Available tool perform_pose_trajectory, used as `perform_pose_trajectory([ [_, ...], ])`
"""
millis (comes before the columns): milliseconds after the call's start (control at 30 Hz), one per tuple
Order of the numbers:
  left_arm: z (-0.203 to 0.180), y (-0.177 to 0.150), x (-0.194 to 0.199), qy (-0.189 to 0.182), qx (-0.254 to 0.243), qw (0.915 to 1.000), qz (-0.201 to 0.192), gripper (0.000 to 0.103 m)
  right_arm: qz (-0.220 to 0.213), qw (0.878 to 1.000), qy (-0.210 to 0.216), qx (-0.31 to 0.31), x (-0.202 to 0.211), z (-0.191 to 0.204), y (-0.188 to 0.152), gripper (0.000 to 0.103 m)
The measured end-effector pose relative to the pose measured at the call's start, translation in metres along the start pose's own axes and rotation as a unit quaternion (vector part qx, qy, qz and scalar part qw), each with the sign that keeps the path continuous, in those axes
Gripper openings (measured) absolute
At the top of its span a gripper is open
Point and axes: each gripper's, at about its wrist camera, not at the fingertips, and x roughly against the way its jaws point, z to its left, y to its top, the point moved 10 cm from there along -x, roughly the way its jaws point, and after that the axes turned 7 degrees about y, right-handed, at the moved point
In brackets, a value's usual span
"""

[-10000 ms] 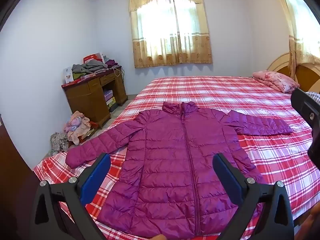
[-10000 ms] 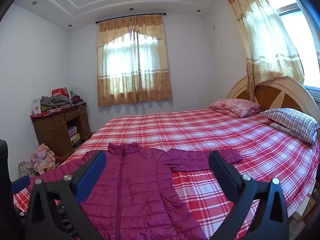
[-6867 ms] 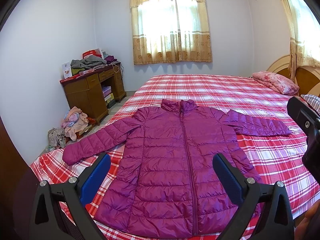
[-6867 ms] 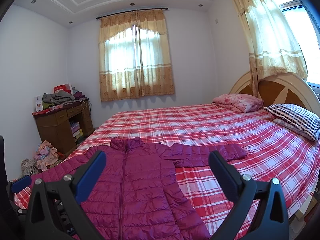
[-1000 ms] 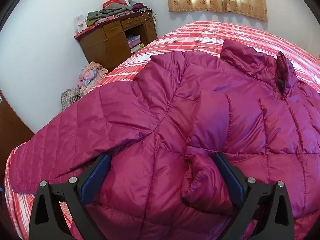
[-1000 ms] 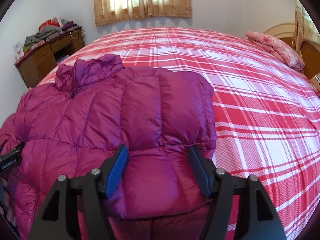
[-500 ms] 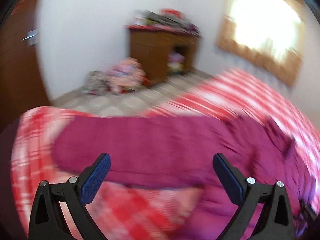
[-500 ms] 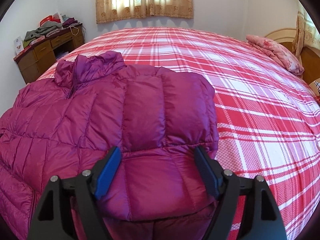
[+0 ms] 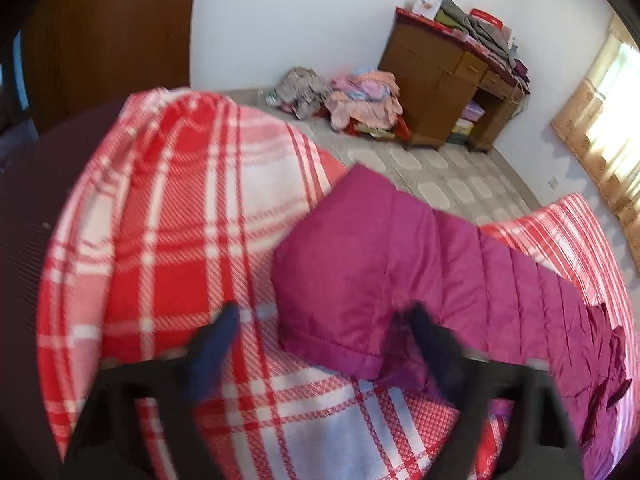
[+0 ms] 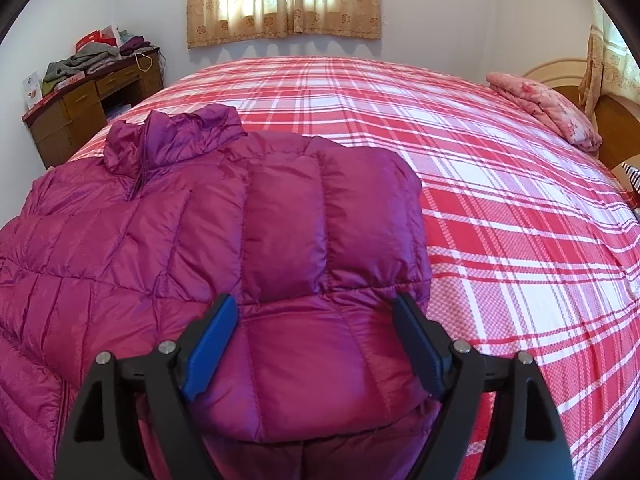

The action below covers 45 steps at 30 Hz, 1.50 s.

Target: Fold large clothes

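A magenta quilted puffer jacket [image 10: 152, 240] lies on a red and white plaid bed [image 10: 500, 200]. Its right sleeve [image 10: 320, 240] is folded over the chest. My right gripper [image 10: 316, 344] is open above that folded sleeve, its cuff between the fingers. In the left wrist view the jacket's other sleeve [image 9: 380, 264] stretches out flat toward the bed's corner. My left gripper [image 9: 320, 344] is open and blurred, right at the sleeve's cuff end.
A wooden desk [image 9: 436, 92] stacked with clothes stands by the wall, with a heap of clothes [image 9: 360, 100] on the tiled floor beside it. A pink pillow [image 10: 544, 104] lies by the headboard at the far right. A dark wooden door [image 9: 112, 40] is behind the bed's corner.
My left gripper has swung left from the jacket's body to the outstretched sleeve's cuff and come down close to it. My right gripper has opened wider over the folded sleeve.
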Motion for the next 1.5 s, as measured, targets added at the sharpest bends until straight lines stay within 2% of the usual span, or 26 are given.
perform_pose_trajectory([
  [33, -0.002, 0.000, 0.002, 0.002, -0.004, 0.9999, -0.009, 0.055, 0.000, 1.000, -0.001, 0.000, 0.000, 0.000, 0.000, 0.083],
  [67, -0.008, -0.002, 0.003, -0.021, -0.006, 0.9997, -0.006, 0.047, 0.000, 1.000, -0.001, 0.001, 0.000, 0.000, 0.000, 0.084],
  [167, -0.013, 0.000, 0.009, -0.007, -0.021, 0.9995, -0.024, 0.039, 0.000, 1.000, -0.001, 0.001, 0.000, 0.000, 0.000, 0.084],
  [200, -0.015, 0.001, 0.011, -0.007, -0.026, 0.9991, -0.032, 0.027, 0.000, 1.000, -0.001, 0.001, 0.000, 0.000, 0.000, 0.084],
  [233, -0.020, 0.003, 0.016, -0.017, -0.031, 0.9987, -0.037, 0.020, 0.000, 1.000, -0.001, 0.001, 0.000, 0.000, 0.000, 0.084],
  [333, -0.038, 0.013, 0.032, -0.026, -0.052, 0.9962, -0.066, 0.017, 0.000, 1.000, 0.000, 0.000, 0.000, 0.000, 0.000, 0.084],
  [467, -0.094, 0.023, 0.078, -0.067, -0.103, 0.9851, -0.120, 0.017, 0.000, 1.000, 0.003, -0.003, 0.000, 0.000, 0.000, 0.084],
  [567, -0.156, 0.013, 0.141, -0.131, -0.155, 0.9643, -0.171, 0.017, -0.002, 1.000, 0.006, -0.006, 0.000, -0.001, 0.000, 0.084],
  [667, -0.218, -0.015, 0.202, -0.202, -0.211, 0.9328, -0.211, 0.017, -0.003, 1.000, 0.011, -0.011, 0.000, -0.002, 0.000, 0.084],
  [700, -0.245, -0.033, 0.225, -0.237, -0.236, 0.9177, -0.214, 0.017, -0.003, 1.000, 0.013, -0.013, 0.001, -0.002, 0.000, 0.084],
  [733, -0.263, -0.049, 0.240, -0.263, -0.254, 0.9062, -0.213, 0.017, -0.004, 1.000, 0.015, -0.015, 0.001, -0.003, 0.000, 0.084],
  [833, -0.319, -0.110, 0.278, -0.343, -0.311, 0.8655, -0.191, 0.017, -0.007, 0.999, 0.025, -0.024, 0.002, -0.004, 0.000, 0.085],
  [867, -0.337, -0.138, 0.289, -0.368, -0.335, 0.8474, -0.185, 0.017, -0.008, 0.999, 0.031, -0.029, 0.003, -0.005, 0.000, 0.085],
  [933, -0.356, -0.173, 0.296, -0.385, -0.361, 0.8295, -0.182, 0.017, -0.011, 0.998, 0.041, -0.038, 0.003, -0.007, 0.000, 0.086],
  [1000, -0.370, -0.206, 0.284, -0.386, -0.381, 0.8256, -0.155, 0.017, -0.013, 0.997, 0.051, -0.048, 0.004, -0.009, 0.001, 0.086],
  [1067, -0.376, -0.234, 0.259, -0.379, -0.394, 0.8299, -0.110, 0.017, -0.016, 0.996, 0.061, -0.059, 0.005, -0.011, 0.001, 0.086],
  [1100, -0.377, -0.247, 0.238, -0.375, -0.397, 0.8346, -0.073, 0.017, -0.017, 0.996, 0.065, -0.063, 0.005, -0.012, 0.001, 0.086],
  [1167, -0.378, -0.265, 0.212, -0.373, -0.402, 0.8365, -0.014, 0.018, -0.019, 0.995, 0.071, -0.068, 0.006, -0.012, 0.001, 0.087],
  [1200, -0.373, -0.275, 0.195, -0.375, -0.399, 0.8363, 0.033, 0.023, -0.019, 0.995, 0.073, -0.070, 0.006, -0.012, 0.001, 0.087],
  [1267, -0.367, -0.284, 0.181, -0.377, -0.390, 0.8365, 0.076, 0.036, -0.020, 0.995, 0.074, -0.071, 0.006, -0.012, 0.001, 0.087],
  [1333, -0.355, -0.293, 0.179, -0.369, -0.394, 0.8384, 0.077, 0.052, -0.020, 0.995, 0.073, -0.072, 0.006, -0.013, 0.002, 0.087],
  [1500, -0.326, -0.295, 0.193, -0.356, -0.427, 0.8298, 0.048, 0.058, -0.017, 0.995, 0.069, -0.071, 0.006, -0.014, 0.001, 0.087],
])
